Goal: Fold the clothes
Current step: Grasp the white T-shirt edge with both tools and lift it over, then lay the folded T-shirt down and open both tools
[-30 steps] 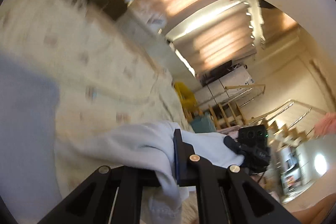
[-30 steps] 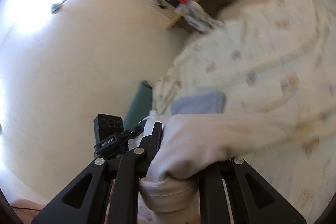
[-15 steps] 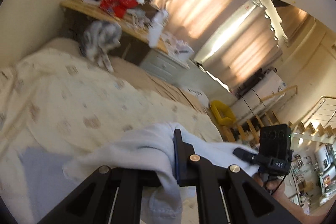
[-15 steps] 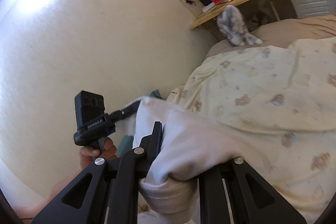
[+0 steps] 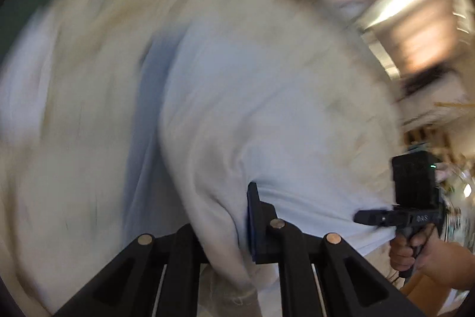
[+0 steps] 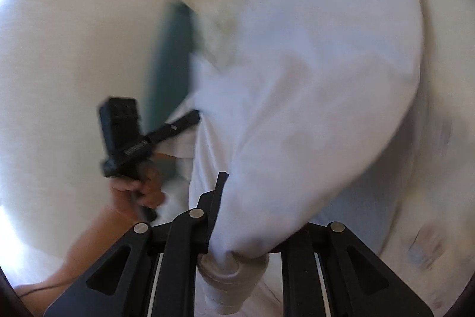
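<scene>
The jaws of the left gripper [image 5: 234, 230] were closed on a bunched fold of the pale garment [image 5: 267, 97], and the same was true of the right gripper [image 6: 237, 216], whose jaws were clamped just above a thick ribbed hem or cuff [image 6: 231, 275] that hung below them. The cloth was pinched at two separate points, probably so that the edge between them could be kept taut and straight; a single grip would have let the fabric sag and twist. From the left wrist view the right gripper [image 5: 371, 217] was seen held by a hand [image 5: 406, 248] just beside the cloth's far corner, and from the right wrist view the left gripper [image 6: 190, 116] was seen likewise in a hand [image 6: 136, 189], so the two were set level with each other along one edge. Beyond the jaws the garment was spread out and billowed over a cream patterned bedspread [image 6: 427, 245]; whether it already touched the bedding could not be told through the heavy blur. The step was judged to be the laying-out of the garment flat, the fold itself not yet made. A dark green surface [image 6: 169, 73] was visible behind the cloth, and bright windows with curtains [image 5: 415, 28] lay further off
</scene>
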A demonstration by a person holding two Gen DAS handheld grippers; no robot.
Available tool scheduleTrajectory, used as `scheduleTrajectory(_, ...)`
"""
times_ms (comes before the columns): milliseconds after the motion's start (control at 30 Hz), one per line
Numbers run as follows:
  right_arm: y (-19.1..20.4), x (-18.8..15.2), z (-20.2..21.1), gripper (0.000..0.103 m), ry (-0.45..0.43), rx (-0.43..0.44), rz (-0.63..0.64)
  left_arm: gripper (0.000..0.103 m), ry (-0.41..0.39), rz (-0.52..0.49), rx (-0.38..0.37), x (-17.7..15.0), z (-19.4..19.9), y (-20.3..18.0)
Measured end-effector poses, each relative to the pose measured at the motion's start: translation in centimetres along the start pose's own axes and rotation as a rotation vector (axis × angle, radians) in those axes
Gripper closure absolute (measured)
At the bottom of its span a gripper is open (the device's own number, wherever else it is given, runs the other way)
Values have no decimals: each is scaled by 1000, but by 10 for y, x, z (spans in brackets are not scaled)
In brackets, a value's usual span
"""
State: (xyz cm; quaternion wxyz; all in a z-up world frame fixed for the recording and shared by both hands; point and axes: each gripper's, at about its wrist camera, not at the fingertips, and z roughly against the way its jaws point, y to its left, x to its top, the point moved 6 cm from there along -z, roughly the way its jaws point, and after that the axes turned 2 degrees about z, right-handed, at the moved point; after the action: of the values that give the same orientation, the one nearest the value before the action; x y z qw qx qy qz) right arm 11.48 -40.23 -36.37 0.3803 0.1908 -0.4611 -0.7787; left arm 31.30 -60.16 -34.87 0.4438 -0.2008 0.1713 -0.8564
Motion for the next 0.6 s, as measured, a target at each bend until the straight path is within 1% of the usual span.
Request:
scheduleTrajectory(33, -15, -13, -15, 88, 17, 3, -36, 93, 1, 22, 4, -8, -3, 10)
scheduleTrajectory(100, -30, -29, -30, 88, 11, 35, -74, 93, -22, 59, 2, -17, 0, 25)
scheduleTrajectory(200, -47, -37, -22, 84, -47, 97, -158, 93, -56, 115, -2, -31, 6, 47)
scheduleTrajectory(233, -52, -38, -17, 83, -61, 110, -185, 93, -49, 105, -4, -34, 7, 47)
scheduleTrajectory(333, -54, -38, -8, 82, -47, 102, -153, 93, -9, 27, 0, -42, 9, 33)
scheduleTrajectory(367, -53, -39, -5, 82, -38, 97, -128, 93, -3, 17, -1, -42, 11, 30)
scheduleTrajectory(433, -49, -40, 1, 82, -27, 80, -82, 93, 4, 15, -3, -43, 13, 29)
scheduleTrajectory(500, -52, -42, 10, 82, -41, 102, -94, 93, 15, 20, -15, -44, 15, 29)
scheduleTrajectory(600, -54, -47, 12, 82, -53, 57, -64, 93, 56, 33, -18, -48, 13, 34)
